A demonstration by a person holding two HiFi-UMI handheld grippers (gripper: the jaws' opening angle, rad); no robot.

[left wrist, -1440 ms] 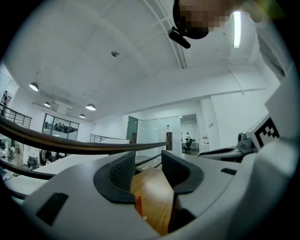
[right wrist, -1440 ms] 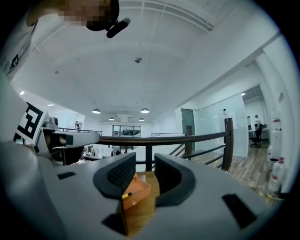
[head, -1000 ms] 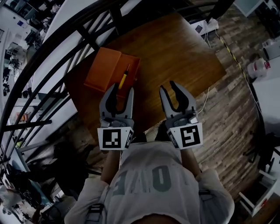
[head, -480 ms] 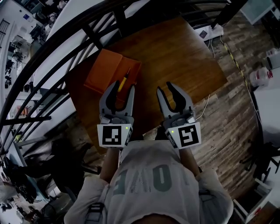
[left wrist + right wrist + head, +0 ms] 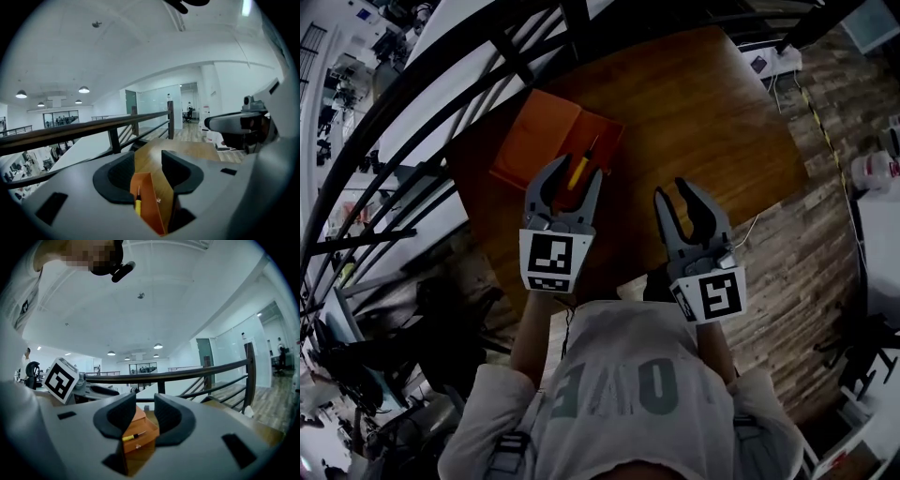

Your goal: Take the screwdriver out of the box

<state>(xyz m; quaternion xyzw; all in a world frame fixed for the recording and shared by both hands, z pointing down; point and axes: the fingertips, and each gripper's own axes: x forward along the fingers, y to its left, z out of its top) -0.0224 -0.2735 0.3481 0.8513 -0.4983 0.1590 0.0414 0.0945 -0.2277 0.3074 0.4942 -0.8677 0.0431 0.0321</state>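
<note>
An orange box (image 5: 546,139) lies open on the wooden table (image 5: 703,112) at its far left, lid folded out to the left. A screwdriver (image 5: 580,170) with a yellow handle rests in the box tray, tip pointing away. My left gripper (image 5: 574,174) is open, and in the head view its fingertips flank the handle without touching it. In the left gripper view the screwdriver (image 5: 138,204) and box (image 5: 152,199) show low between the jaws. My right gripper (image 5: 679,195) is open and empty over the table to the right. The right gripper view shows the box (image 5: 139,427) with the screwdriver (image 5: 131,437) across it.
A black metal railing (image 5: 487,56) runs along the table's far and left sides, with a drop to a lower floor beyond. A power strip (image 5: 773,61) lies on the floor at the far right. A white cable (image 5: 746,229) hangs off the table's near right edge.
My left gripper has moved forward and down toward the box, so its tips now sit beside the screwdriver handle. The right gripper has come slightly forward. Both stay open.
</note>
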